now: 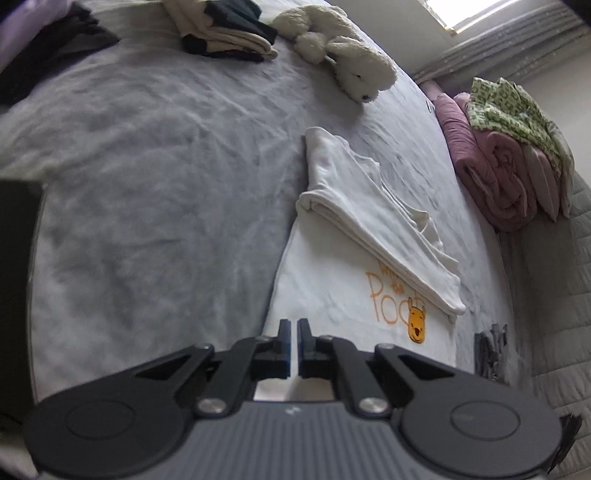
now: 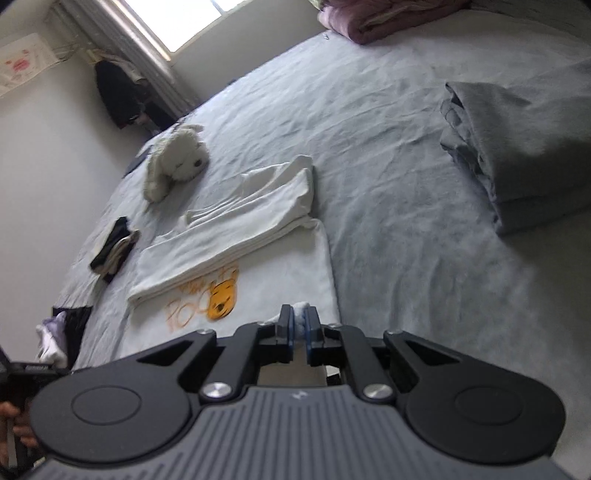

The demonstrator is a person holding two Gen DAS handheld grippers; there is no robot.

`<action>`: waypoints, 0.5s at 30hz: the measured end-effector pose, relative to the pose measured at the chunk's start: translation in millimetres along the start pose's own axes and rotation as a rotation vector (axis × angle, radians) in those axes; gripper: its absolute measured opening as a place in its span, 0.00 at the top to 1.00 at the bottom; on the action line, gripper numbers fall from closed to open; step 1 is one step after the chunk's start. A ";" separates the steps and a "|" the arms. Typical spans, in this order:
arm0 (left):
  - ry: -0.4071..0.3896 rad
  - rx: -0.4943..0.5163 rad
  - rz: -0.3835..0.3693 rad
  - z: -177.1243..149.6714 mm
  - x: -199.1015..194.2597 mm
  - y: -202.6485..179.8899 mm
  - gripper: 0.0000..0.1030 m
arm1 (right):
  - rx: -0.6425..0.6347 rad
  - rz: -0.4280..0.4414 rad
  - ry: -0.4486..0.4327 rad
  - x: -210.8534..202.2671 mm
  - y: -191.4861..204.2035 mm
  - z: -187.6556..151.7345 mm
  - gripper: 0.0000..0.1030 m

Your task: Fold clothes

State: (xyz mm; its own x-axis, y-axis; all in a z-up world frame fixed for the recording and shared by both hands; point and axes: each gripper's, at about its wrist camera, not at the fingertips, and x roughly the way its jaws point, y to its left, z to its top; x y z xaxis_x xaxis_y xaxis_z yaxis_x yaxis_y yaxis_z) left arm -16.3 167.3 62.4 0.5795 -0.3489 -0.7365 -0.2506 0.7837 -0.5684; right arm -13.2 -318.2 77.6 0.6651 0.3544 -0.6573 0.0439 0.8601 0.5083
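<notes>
**White shirt partly folded, near hem pinched**

Left hand-held gripper (image 1: 294, 345) is hovering over the white T-shirt (image 1: 332, 295) at centre frame, fingers nearly together with no cloth visible between them. Right hand-held gripper (image 2: 300, 328) is clamping white fabric at the shirt's near edge. The far part is lying doubled over the print; a final fold seems to be remaining. Folded clothes (image 1: 225, 33) are sitting at upper left.

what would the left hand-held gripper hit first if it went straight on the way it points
Probably the white Pooh t-shirt: the left hand-held gripper points along its flat lower part toward the folded-over section. Depth is unclear.
</notes>
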 end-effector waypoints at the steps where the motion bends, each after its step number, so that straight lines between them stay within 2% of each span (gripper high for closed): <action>1: -0.014 0.023 0.001 0.6 -0.2 -1.3 0.97 | 0.008 -0.009 0.003 6.2 -1.9 1.9 0.92; 2: -0.031 0.057 -0.018 -0.9 -2.9 -2.0 0.96 | 0.017 -0.017 0.005 12.3 -4.0 3.7 0.92; 4: -0.041 0.088 -0.056 -2.1 -6.1 2.4 0.85 | 0.030 -0.012 0.014 21.1 -9.1 4.8 0.92; 5: -0.045 0.101 -0.050 -1.8 -6.4 4.5 0.77 | 0.031 -0.007 0.020 24.9 -11.2 5.6 0.92; 6: -0.050 0.117 -0.027 -1.3 -5.6 5.3 0.75 | 0.031 -0.001 0.026 28.7 -13.4 6.4 0.92; 8: -0.054 0.141 0.002 -0.4 -3.1 6.9 0.73 | 0.039 0.006 0.036 33.5 -16.1 6.7 0.92; 10: -0.040 0.150 -0.017 -0.7 0.7 8.1 0.67 | 0.044 0.016 0.044 36.3 -18.2 6.6 0.90; 11: -0.027 0.157 -0.021 -1.9 4.0 7.6 0.65 | 0.045 0.022 0.048 36.5 -19.0 6.3 0.86; 15: 0.006 0.172 -0.054 -7.1 12.3 4.3 0.65 | 0.002 0.033 0.040 29.5 -19.0 3.7 0.84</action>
State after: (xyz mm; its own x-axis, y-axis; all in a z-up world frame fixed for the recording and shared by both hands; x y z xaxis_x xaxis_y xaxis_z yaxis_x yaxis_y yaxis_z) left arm -15.7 162.7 48.3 0.5835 -0.3959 -0.7090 -0.0821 0.8398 -0.5366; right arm 8.4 -325.5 50.6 0.6359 0.3969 -0.6619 0.0243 0.8469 0.5313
